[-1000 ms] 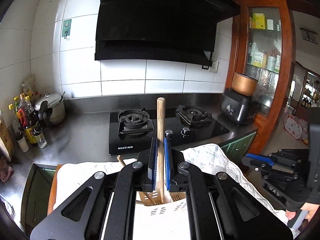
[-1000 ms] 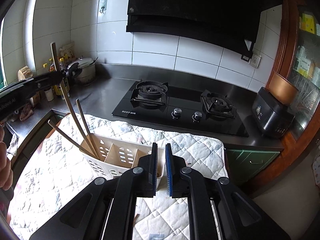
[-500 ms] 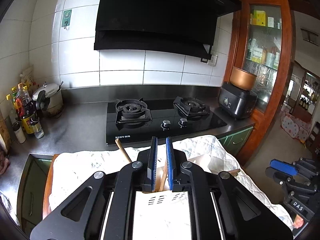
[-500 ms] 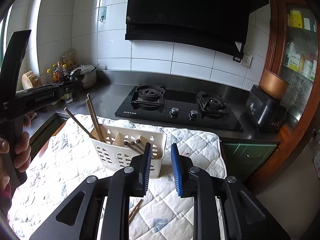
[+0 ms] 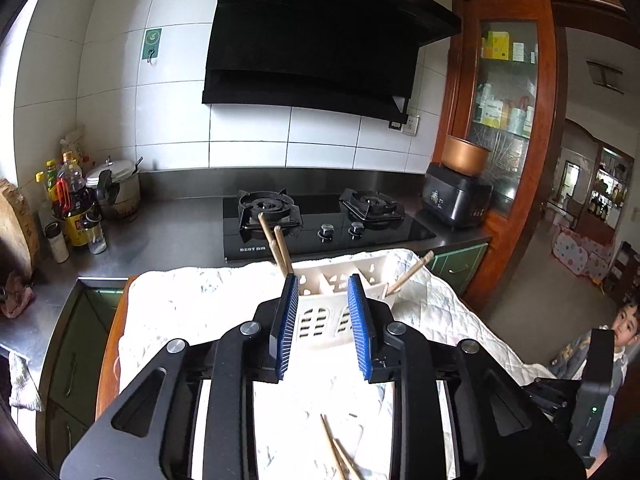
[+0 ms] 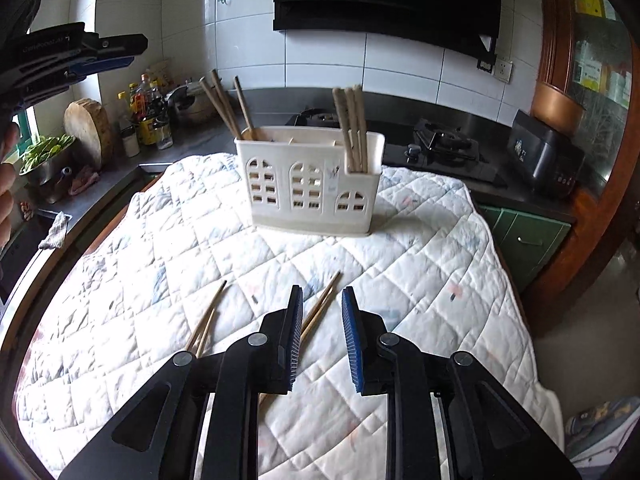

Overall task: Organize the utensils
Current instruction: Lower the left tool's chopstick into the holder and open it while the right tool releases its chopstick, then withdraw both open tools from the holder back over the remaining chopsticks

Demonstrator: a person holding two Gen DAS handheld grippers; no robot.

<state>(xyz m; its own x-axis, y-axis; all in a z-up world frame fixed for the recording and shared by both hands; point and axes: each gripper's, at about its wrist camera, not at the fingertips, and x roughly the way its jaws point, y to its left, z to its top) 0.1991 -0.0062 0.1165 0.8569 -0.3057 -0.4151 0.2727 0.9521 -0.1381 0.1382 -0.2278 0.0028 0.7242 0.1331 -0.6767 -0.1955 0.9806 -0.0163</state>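
Hovering low over the quilt (image 6: 420,248), the right gripper (image 6: 320,336) has its jaws spread wide and empty, lined up on a pair of chopsticks (image 6: 320,308) lying flat just ahead of and between them; my guess is that this pair is the next pickup. A second loose pair (image 6: 206,322) lies just to its left on the tabletop. The left gripper (image 5: 324,320) also stands wide open with nothing in it, held above and near the holder (image 6: 310,182), probably out of the right one's way. The white holder stands upright on the quilt, split into compartments: its left end has a bundle of sticks (image 6: 226,106) leaning left, its right end another bundle (image 6: 352,128) nearly upright; the middle compartment looks empty.
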